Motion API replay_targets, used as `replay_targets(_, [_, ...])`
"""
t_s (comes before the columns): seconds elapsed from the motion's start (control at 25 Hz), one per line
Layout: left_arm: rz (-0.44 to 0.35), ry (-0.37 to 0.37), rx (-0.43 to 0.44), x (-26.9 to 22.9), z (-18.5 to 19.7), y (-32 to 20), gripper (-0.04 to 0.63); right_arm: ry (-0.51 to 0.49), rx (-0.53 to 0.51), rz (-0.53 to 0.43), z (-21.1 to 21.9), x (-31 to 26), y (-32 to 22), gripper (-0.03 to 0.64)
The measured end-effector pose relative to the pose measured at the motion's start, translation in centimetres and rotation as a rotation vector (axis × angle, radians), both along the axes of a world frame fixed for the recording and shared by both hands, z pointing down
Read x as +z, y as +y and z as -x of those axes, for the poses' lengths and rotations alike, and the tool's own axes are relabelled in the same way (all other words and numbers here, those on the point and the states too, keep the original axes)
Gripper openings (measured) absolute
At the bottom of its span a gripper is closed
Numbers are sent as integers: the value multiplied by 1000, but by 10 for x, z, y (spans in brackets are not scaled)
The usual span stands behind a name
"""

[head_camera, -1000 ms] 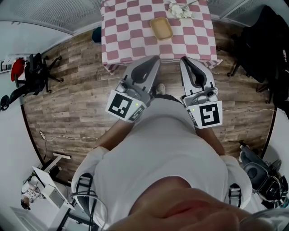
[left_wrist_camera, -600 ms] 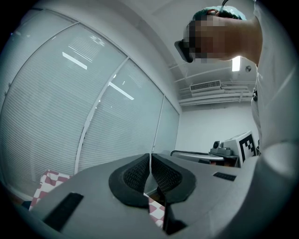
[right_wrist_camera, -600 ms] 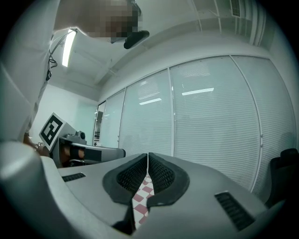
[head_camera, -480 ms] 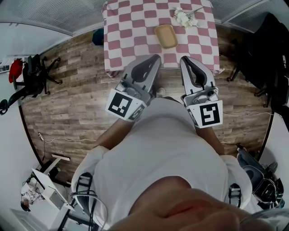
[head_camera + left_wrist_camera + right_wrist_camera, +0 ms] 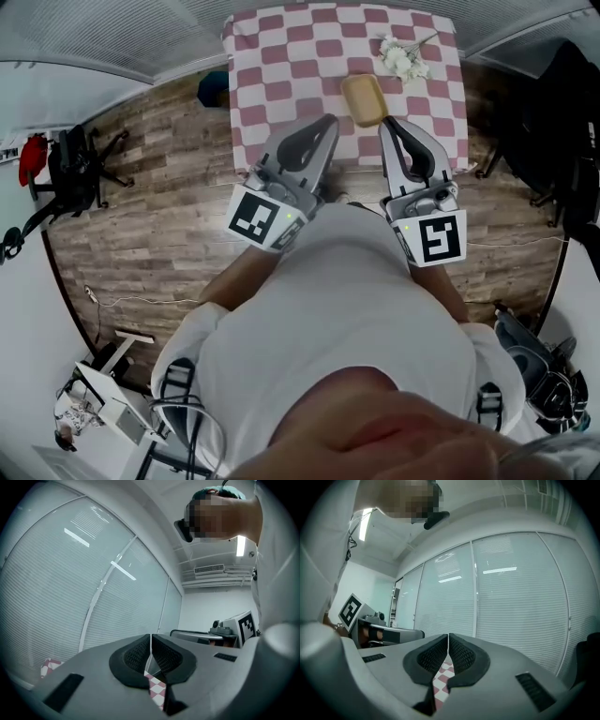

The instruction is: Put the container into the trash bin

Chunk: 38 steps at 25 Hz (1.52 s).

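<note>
Left gripper (image 5: 322,129) and right gripper (image 5: 392,131): jaws fully closed, nothing held. Container (image 5: 365,99) lies on checkered table (image 5: 281,56), just beyond the right gripper.

The left gripper (image 5: 324,122) is held level ahead of the person, tips aimed toward one o'clock, jaws pressed together and empty. Beside it, the right gripper (image 5: 388,125) aims toward eleven o'clock, jaws likewise closed on nothing.

Two tools, the left tool (image 5: 327,122) and right tool (image 5: 386,125), one container (image 5: 364,99), one table (image 5: 281,66), one flower bunch (image 5: 401,58).
</note>
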<state>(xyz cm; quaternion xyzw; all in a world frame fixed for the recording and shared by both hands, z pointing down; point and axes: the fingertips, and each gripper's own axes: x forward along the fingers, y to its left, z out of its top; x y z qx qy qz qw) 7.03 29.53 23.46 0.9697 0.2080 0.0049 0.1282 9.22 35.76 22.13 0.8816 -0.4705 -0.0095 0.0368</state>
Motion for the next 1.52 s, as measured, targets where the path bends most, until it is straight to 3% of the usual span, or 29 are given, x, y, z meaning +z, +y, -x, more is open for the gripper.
replay_targets(0.64, [-12, -22, 46, 15, -40, -72, 37, -29, 65, 46, -36, 19, -67, 34])
replay_targets(1.04, [-20, -21, 30, 13, -51, -72, 37, -26, 55, 30, -54, 16, -71, 34])
replay_targets(1.52, [5, -118, 19, 47, -62, -48, 37, -67, 34, 98, -76, 50, -44, 34])
